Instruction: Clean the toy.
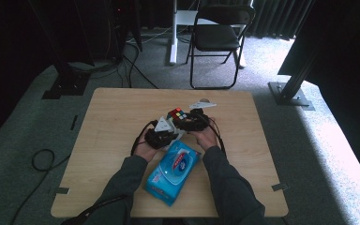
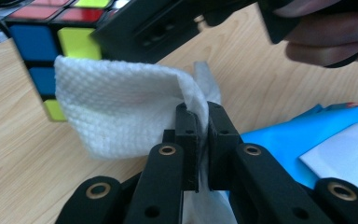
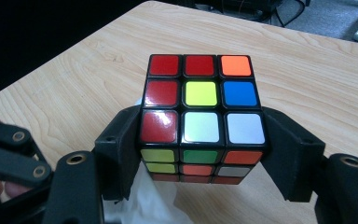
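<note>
A scrambled puzzle cube (image 3: 200,112) is clamped between the two black jaws of my right gripper (image 3: 200,154), lifted above the table near its middle (image 1: 177,114). My left gripper (image 2: 203,135) is shut on a white wet wipe (image 2: 121,107), whose folded cloth lies against the cube's blue and yellow side (image 2: 37,56). In the high view the left gripper (image 1: 168,132) sits just left of and below the right gripper (image 1: 187,119), both hands close together. A corner of the wipe (image 3: 144,200) hangs under the cube in the right gripper view.
A blue pack of wet wipes (image 1: 173,171) lies on the wooden table (image 1: 112,112) just in front of the hands. A black folding chair (image 1: 218,37) and stand bases are on the carpet beyond the table's far edge. Cables trail from both grippers.
</note>
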`<state>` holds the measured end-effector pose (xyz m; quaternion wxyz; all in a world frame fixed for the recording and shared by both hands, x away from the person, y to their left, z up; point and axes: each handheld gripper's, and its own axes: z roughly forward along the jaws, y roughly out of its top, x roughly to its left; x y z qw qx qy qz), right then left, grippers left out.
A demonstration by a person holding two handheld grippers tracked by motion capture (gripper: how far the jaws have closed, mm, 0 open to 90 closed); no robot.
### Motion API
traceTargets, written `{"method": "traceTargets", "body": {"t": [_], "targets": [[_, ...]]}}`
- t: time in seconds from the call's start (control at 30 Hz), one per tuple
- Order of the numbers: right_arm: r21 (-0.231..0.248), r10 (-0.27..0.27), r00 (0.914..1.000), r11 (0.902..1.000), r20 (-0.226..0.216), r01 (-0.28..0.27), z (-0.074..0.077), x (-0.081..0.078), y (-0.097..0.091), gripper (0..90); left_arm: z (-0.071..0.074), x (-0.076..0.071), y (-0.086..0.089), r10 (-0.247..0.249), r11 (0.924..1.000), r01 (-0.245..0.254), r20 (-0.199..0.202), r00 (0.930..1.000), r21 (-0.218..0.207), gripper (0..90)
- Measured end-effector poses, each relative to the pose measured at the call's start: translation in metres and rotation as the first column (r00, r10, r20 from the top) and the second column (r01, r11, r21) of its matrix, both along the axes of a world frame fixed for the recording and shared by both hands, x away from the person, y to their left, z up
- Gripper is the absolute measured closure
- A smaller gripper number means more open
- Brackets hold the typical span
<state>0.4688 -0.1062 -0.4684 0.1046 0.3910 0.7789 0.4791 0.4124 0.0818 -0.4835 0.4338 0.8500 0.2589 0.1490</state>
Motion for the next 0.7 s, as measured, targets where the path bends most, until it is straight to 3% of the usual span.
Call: {"method": "traceTargets", "body": {"t": [0.43, 0.7], "targets": [[-0.002, -0.005, 1.0, 1.0, -0.002, 0.005, 0.0, 0.001, -0.001, 34.3, 0.003, -0.001, -0.012, -0.073, 0.9973, 0.073, -0.013, 0.9972, -0.008, 85.7], [-0.006, 0.012, 0.9999, 0.9999, -0.006, -0.012, 0.0, -0.002, 0.003, 34.3, 0.0, 0.002, -0.008, -0.03, 0.9995, 0.03, -0.017, 0.9994, -0.006, 85.7]]}}
